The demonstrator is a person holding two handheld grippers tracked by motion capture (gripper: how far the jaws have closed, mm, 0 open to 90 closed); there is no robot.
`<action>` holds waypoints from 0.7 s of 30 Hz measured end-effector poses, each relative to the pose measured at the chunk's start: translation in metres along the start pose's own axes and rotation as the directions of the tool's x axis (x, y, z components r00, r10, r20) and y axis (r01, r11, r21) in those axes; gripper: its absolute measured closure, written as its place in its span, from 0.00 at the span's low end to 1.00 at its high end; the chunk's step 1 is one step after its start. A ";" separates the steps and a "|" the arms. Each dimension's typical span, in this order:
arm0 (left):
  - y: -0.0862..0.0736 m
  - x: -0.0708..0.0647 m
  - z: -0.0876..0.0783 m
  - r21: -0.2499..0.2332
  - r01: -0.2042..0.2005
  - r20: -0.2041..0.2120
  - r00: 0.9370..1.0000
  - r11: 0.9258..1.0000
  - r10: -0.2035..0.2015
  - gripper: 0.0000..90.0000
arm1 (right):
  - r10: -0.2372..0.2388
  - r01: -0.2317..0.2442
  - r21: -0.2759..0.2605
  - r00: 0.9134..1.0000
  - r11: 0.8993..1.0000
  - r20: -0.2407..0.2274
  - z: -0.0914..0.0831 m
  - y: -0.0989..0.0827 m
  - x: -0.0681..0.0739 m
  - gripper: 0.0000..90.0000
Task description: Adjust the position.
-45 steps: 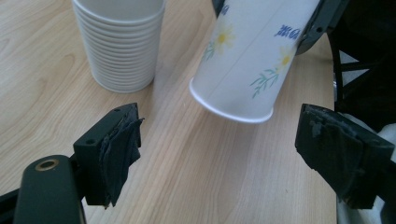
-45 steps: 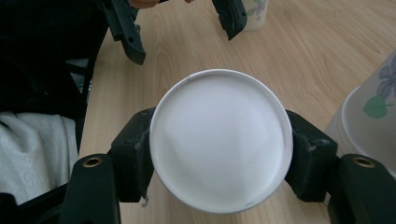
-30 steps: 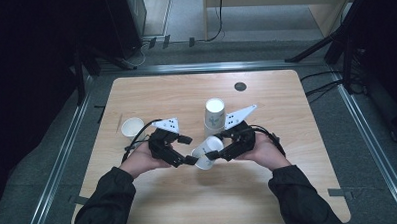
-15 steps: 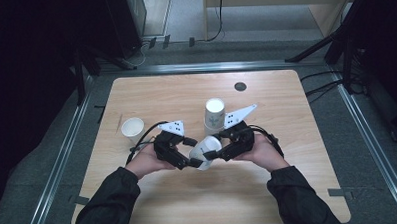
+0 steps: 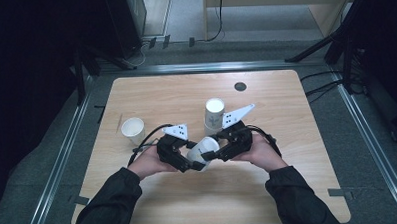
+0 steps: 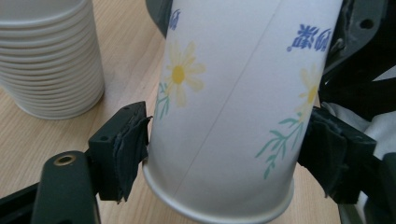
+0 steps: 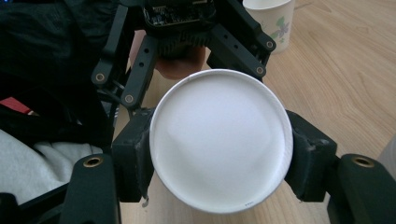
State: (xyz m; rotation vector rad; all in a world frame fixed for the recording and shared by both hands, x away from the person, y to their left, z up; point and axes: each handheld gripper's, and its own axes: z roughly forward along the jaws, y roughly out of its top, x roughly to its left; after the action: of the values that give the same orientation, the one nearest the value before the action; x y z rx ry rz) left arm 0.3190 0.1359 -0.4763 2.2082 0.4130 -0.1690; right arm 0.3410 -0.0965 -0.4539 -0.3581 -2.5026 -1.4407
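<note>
Midair above the counter (image 5: 289, 179), a light, easily crushed paper cup (image 5: 204, 151) lies sideways; right gripper (image 5: 214, 152) clamps its base, left gripper (image 5: 192, 161), jaws just closing, pinches near the stiffer rim.

A recording lab: a bare wooden table (image 5: 151, 93) stood inside metal floor rails (image 5: 58, 162), cables (image 5: 330, 82) trailing nearby.

table (image 5: 151, 96) – light wood; single paper cup (image 5: 132, 130) – left side, upright | dark round disc (image 5: 240, 86) – far edge
</note>
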 end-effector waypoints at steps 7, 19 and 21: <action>0.000 -0.002 0.000 -0.006 -0.022 0.002 1.000 1.000 0.022 0.29 | 0.007 -0.007 0.006 1.000 1.000 -0.007 0.001 0.000 0.000 0.39; 0.000 -0.004 -0.002 -0.009 -0.050 0.006 0.999 0.999 0.050 0.32 | 0.006 -0.006 0.004 1.000 1.000 -0.025 -0.001 0.000 0.000 0.38; -0.001 -0.005 -0.002 -0.007 -0.052 0.007 0.999 0.999 0.052 0.32 | -0.003 0.003 0.010 1.000 1.000 -0.024 0.000 0.000 0.001 0.34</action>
State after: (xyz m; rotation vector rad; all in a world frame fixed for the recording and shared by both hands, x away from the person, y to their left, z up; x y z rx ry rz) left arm 0.3145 0.1367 -0.4742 2.2088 0.3510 -0.1474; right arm 0.3399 -0.0968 -0.4535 -0.3330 -2.4915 -1.4249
